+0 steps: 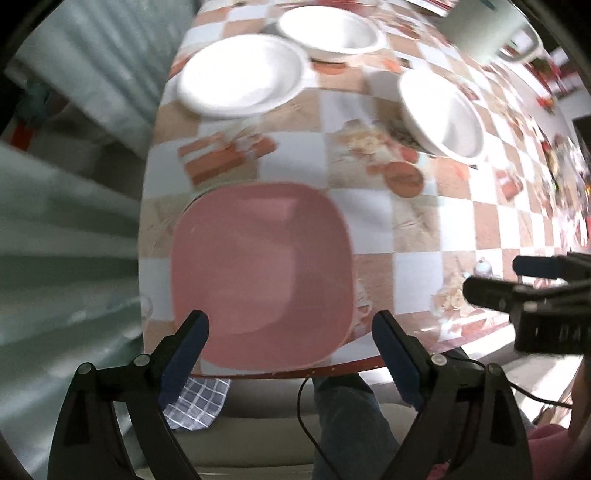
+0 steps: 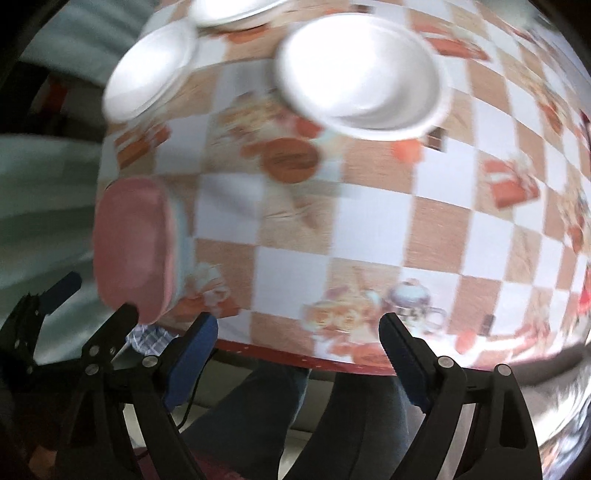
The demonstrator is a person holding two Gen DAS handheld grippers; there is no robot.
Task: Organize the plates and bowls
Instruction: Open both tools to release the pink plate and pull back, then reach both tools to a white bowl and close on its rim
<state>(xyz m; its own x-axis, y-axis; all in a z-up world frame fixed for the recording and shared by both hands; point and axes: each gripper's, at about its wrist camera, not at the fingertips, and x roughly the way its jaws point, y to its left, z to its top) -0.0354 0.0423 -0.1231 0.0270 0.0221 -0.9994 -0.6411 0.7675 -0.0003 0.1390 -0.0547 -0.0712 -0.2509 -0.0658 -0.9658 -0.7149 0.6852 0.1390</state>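
A pink square plate [image 1: 258, 273] lies at the near edge of the checkered table [image 1: 424, 229], right in front of my open, empty left gripper [image 1: 291, 328]. Beyond it sit a white round plate [image 1: 240, 77], a white bowl [image 1: 332, 31] behind that, and a second white bowl [image 1: 443, 114] to the right. In the right wrist view my right gripper [image 2: 299, 332] is open and empty above the table's front edge, with the white bowl [image 2: 362, 77] ahead, the white plate [image 2: 147, 74] far left and the pink plate [image 2: 133, 247] at left.
A white mug-like container [image 1: 487, 33] stands at the far right. A checked cloth [image 1: 199, 402] hangs below the table edge. The right gripper shows at the right of the left wrist view [image 1: 535, 291], and the left gripper at the lower left of the right wrist view [image 2: 92, 314]. My legs are under the table.
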